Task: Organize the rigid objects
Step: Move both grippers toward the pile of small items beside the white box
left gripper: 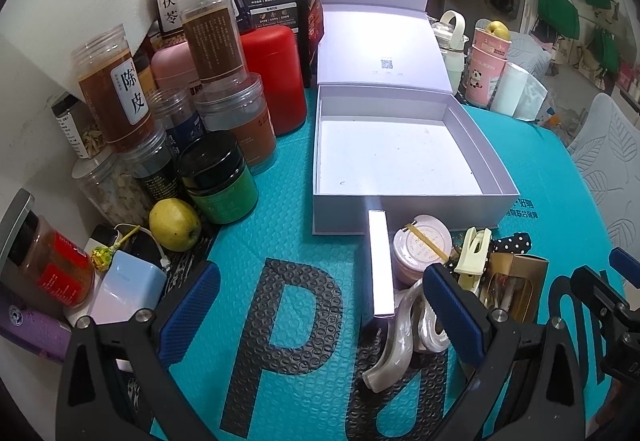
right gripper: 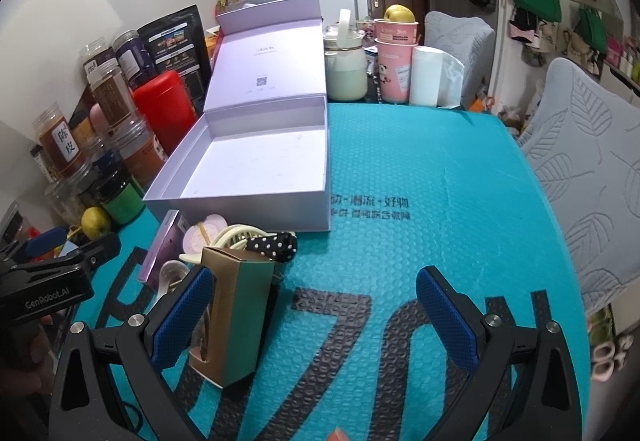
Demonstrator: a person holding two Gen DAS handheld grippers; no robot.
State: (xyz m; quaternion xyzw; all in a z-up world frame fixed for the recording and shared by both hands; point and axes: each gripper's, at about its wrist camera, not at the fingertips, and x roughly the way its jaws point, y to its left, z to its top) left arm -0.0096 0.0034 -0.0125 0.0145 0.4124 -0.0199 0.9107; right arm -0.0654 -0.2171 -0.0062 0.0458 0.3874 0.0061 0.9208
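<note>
On the surface (right gripper: 440,177): teal bubble-textured mat
Box (right gripper: 256,169): rigid lilac cardboard, lid up
Left gripper (left gripper: 320,313): spread apart
Right gripper (right gripper: 316,321): spread apart, beside gold-green carton (right gripper: 236,317)

Pearly clip (left gripper: 394,337) partly hidden behind mirrored bar (left gripper: 380,261).

One open box (left gripper: 400,157), two hair clips (left gripper: 474,253)

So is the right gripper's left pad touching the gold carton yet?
Cannot tell. In the right wrist view the blue pad overlaps the gold carton edge, with no clear gap or contact; the right gripper is wide open.
</note>
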